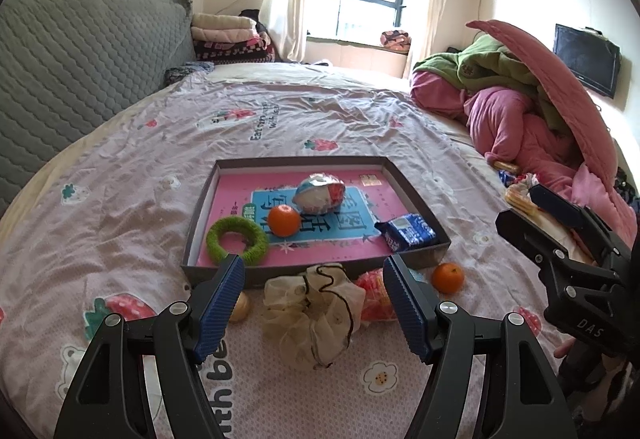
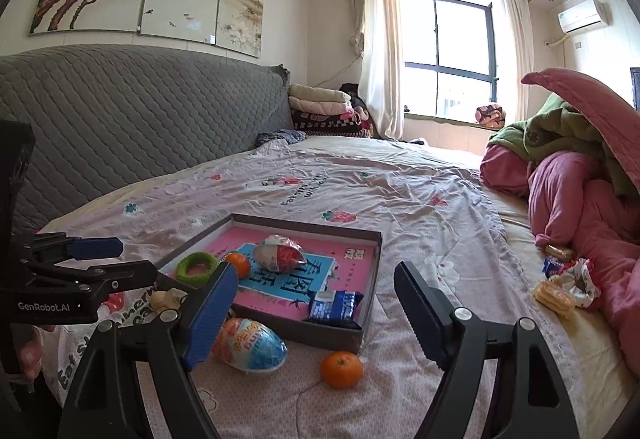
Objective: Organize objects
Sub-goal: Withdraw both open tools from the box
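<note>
Left gripper point(image 1: 314, 273) gapes over the scrunchie point(image 1: 314, 313); right gripper point(image 2: 316, 285) spread wide, empty, near the box point(image 2: 372, 239).

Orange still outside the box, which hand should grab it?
Right. The loose orange mandarin lies between the right gripper's open jaws. The left gripper frames the cream ruffled scrunchie instead, mandarin off to its side.
</note>
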